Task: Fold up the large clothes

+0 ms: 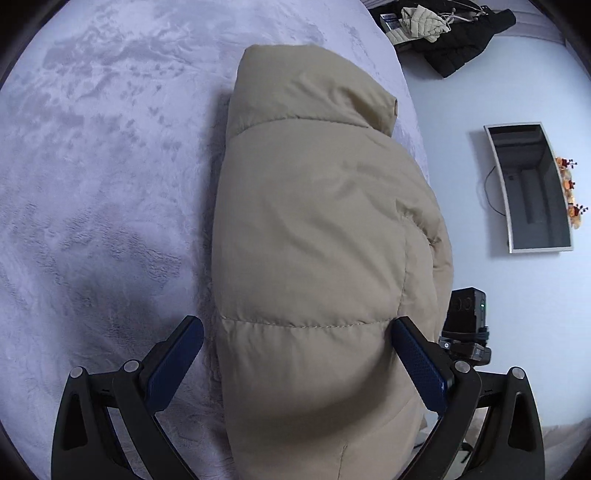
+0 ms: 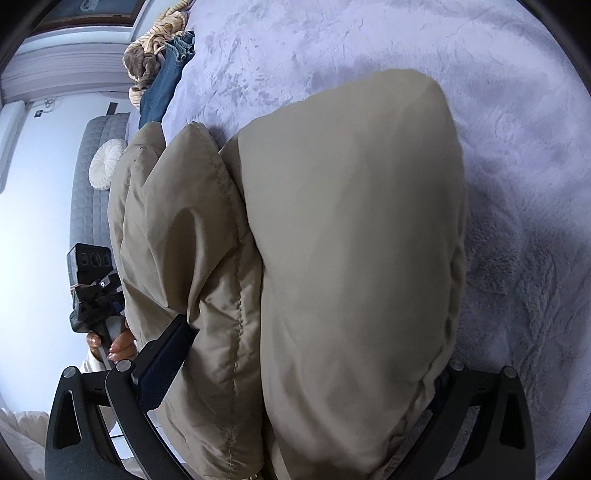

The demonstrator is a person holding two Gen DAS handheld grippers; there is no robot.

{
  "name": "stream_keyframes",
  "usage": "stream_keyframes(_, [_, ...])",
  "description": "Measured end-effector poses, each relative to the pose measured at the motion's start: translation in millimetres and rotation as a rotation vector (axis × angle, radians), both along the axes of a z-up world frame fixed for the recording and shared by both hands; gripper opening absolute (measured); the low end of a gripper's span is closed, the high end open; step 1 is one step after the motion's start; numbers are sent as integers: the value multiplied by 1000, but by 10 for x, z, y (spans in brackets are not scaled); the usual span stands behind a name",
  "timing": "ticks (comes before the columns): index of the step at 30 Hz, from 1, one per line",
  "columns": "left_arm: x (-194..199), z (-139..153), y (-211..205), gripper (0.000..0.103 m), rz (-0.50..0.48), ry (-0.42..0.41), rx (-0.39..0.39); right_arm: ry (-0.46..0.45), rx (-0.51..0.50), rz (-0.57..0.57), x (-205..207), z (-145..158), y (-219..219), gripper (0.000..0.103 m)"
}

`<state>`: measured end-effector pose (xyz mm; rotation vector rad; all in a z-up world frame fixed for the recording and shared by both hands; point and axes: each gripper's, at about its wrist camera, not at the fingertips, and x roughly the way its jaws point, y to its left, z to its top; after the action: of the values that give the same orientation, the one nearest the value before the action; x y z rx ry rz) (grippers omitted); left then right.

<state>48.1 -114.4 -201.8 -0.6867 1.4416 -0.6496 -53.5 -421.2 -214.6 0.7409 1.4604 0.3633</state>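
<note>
Surface: pale lilac plush blanket (image 1: 92,166) over a bed, fills most of both views.
Jacket: beige puffer jacket (image 1: 314,229) bundled into a thick folded roll, lying on the blanket near the bed's edge; quilted stitch lines visible, layers stacked side by side in the right wrist view (image 2: 351,240).
Left gripper: left gripper (image 1: 297,354) spread wide, blue-padded fingers (image 1: 177,362) straddling the near end of the jacket. Right-side pad touches the fabric, left-side pad stands just clear of it. Not clamped.
Right gripper: right gripper (image 2: 306,369) also wide, jacket bulk sitting between the fingers. One blue pad (image 2: 162,365) presses into a fold; the other finger is mostly hidden under fabric, so grip can't be confirmed.
Hand: person's hand (image 2: 114,343) on the other gripper's handle, seen at the left of the right wrist view.
Background left view: wall mirror (image 1: 532,188), dark coat (image 1: 461,40) heaped beyond the bed.
Background right view: jeans (image 2: 166,81) and striped cloth (image 2: 162,33) at the bed's far edge, grey quilted couch (image 2: 88,192) with white round cushion (image 2: 105,164).
</note>
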Motion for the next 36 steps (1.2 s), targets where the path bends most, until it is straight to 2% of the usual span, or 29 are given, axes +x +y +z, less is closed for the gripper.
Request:
stream_keyframes(2, [10, -81, -77, 102, -37, 11, -44, -4, 12, 2, -20, -12, -26, 103])
stream_keyframes(8, [35, -271, -295, 103, -102, 15, -73, -53, 75, 20, 29, -28, 14, 103])
stream_keyframes(12, [20, -375, -388, 103, -112, 48, -73, -15, 73, 28, 77, -178, 33, 103])
stream_keyframes(15, [-16, -298, -513, 103, -110, 22, 14, -1, 60, 26, 99, -192, 51, 103])
stream_keyframes(18, [-65, -118, -628, 103, -104, -40, 127, 1, 54, 20, 90, -165, 60, 103])
stream_keyframes(22, [-124, 171, -720, 92, -105, -120, 233, 44, 53, -36, 73, -118, 49, 102])
stream_keyframes(23, [-150, 231, -745, 88, -101, -136, 251, 47, 54, -46, 76, -100, 54, 98])
stream_keyframes(25, [-189, 321, -770, 84, -94, -156, 275, 51, 41, -60, 62, -47, 50, 83])
stream_keyframes(27, [-230, 394, -767, 82, -88, -167, 290, 46, 52, -70, 35, 17, 32, 63])
stream_keyframes(29, [-251, 486, -803, 82, -87, -183, 302, 32, 61, -60, 17, 90, 36, 53])
stream_keyframes(32, [-273, 604, -804, 82, -85, -208, 304, 9, 63, -44, 20, 205, 81, 49])
stream_keyframes(36, [-250, 679, -563, 82, -74, -236, 293, -16, 81, -54, 58, 363, 201, 48])
